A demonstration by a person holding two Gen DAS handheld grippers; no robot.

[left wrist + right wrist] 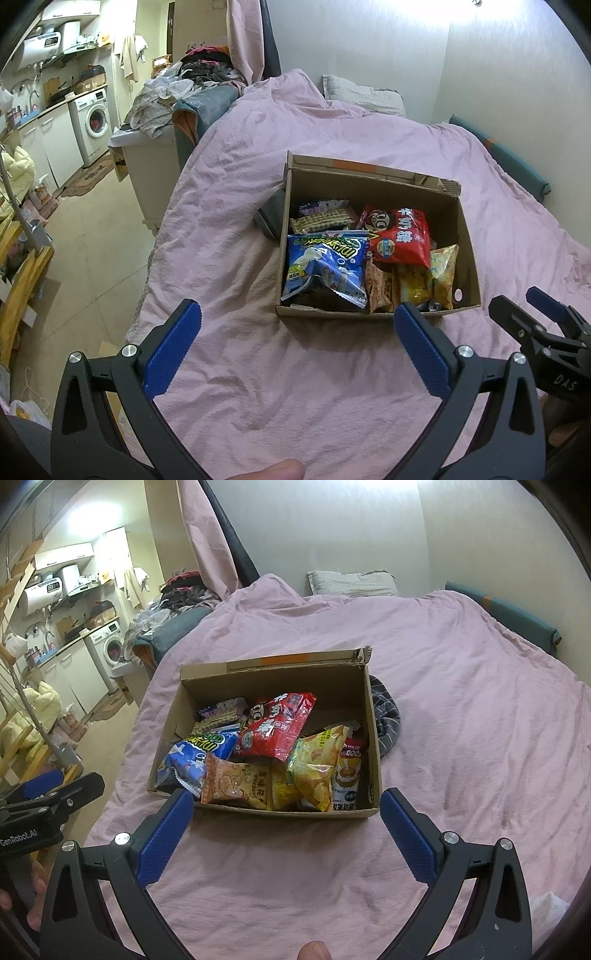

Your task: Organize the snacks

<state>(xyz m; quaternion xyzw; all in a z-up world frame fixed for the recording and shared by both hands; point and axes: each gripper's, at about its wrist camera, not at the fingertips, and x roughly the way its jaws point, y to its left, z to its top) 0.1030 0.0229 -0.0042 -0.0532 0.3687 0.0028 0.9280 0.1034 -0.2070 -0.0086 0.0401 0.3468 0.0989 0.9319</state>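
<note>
Step in hand: the packing is judged finished or close to it, since no loose packet is seen on the bed; an approach or a pause is taken to be under way.
Cardboard box [469, 236]: found in the centre of both views, resting open-topped on the pink bedspread [258, 369].
Snacks: all seen inside the box; the blue bag [325, 266] lies lower left, the red bag [402, 236] upper middle, the yellow chip bag [317, 764] lower right in the right wrist view.
Left tool [297, 354]: fingers held wide apart, nothing gripped, short of the box's near wall.
Right tool [286, 842]: fingers likewise spread, empty, just before the near wall.
Next move: if tidying is wanted, a tool would need lowering over one tilted packet and closing gently on its crimped edge.
</note>
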